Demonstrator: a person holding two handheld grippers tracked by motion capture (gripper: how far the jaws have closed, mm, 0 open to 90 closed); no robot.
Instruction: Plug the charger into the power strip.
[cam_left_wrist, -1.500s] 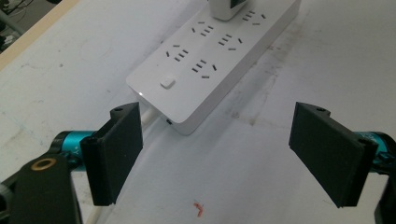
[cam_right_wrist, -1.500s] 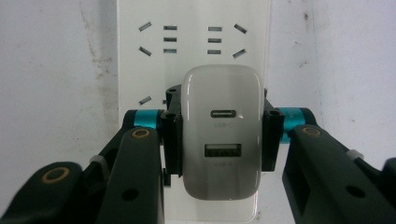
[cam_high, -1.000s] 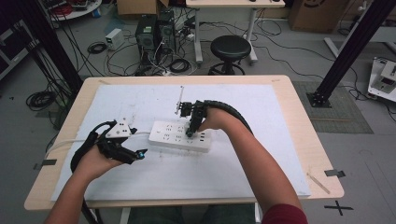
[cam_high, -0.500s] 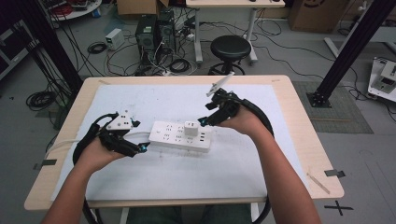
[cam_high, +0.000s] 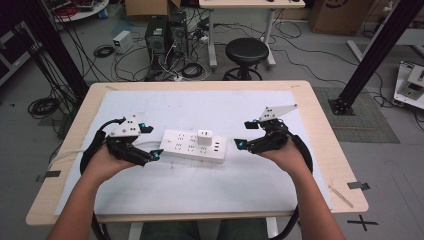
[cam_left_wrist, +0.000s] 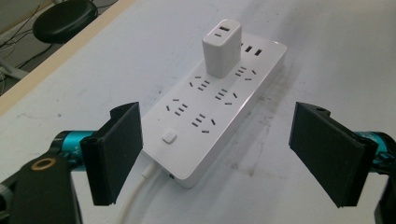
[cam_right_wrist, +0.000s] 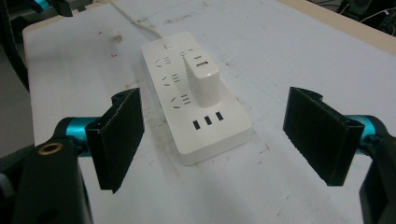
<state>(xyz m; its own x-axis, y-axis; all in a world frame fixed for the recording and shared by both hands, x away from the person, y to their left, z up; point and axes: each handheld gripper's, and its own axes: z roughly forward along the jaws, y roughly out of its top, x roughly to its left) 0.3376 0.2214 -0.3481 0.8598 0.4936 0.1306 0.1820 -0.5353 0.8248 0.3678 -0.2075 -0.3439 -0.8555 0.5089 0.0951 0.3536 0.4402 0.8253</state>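
A white power strip (cam_high: 194, 146) lies on the white mat (cam_high: 210, 185) at mid-table, with a white USB charger (cam_high: 204, 137) plugged upright into it. In the left gripper view the power strip (cam_left_wrist: 215, 105) and charger (cam_left_wrist: 221, 48) lie ahead of the jaws. My left gripper (cam_high: 148, 142) is open at the strip's left end, holding nothing. My right gripper (cam_high: 246, 134) is open just off the strip's right end, also empty. The right gripper view shows the strip (cam_right_wrist: 198, 100) and charger (cam_right_wrist: 201, 79) between the spread jaws, farther off.
The strip's white cord (cam_left_wrist: 137, 193) runs off from its switch end toward the left. The mat covers most of a wooden table (cam_high: 332, 150). Beyond the far edge stand a black stool (cam_high: 247, 51), computer towers and cable tangles on the floor.
My right gripper has let go of the charger, now plugged into the strip, and drawn back to the right. My left gripper has shifted slightly beside the strip's left end.
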